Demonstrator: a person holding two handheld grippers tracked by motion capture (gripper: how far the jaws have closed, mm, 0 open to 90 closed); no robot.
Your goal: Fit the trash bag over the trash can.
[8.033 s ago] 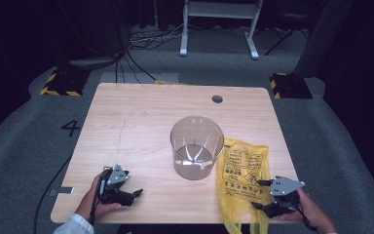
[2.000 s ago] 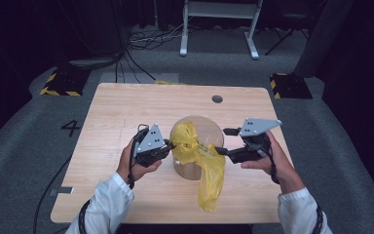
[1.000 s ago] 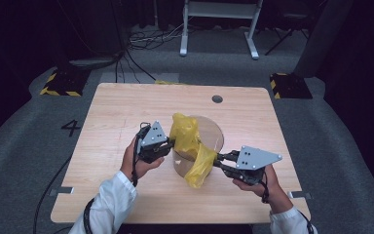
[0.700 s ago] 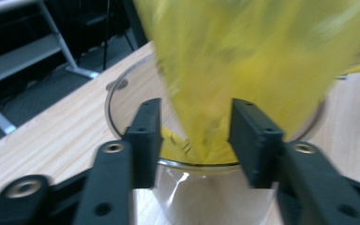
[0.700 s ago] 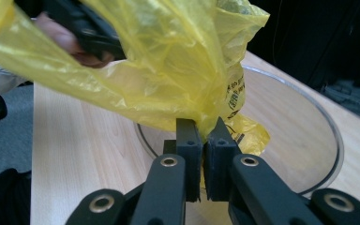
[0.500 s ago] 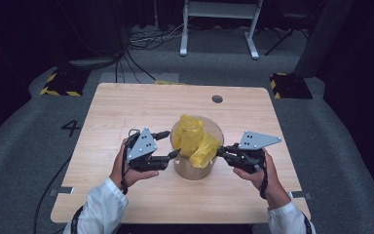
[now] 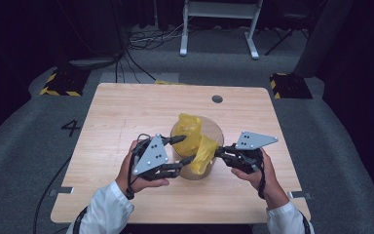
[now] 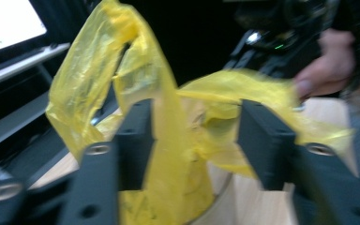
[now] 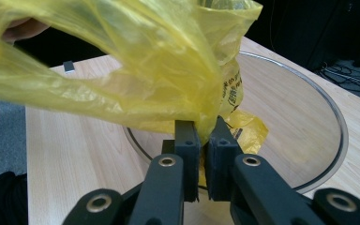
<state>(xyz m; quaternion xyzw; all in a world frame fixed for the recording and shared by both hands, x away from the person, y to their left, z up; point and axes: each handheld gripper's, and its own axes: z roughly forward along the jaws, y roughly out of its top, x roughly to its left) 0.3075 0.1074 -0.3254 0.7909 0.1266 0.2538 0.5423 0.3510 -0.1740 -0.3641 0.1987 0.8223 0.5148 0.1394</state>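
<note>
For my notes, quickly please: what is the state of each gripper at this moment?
Left gripper: open, jaws just closing partly, thin yellow plastic bag between them.
Right gripper: closed on the bag.

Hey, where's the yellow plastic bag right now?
In the high view, the yellow bag is stuffed partway into the clear bin at table centre, its edge pinched by the right gripper.
</note>
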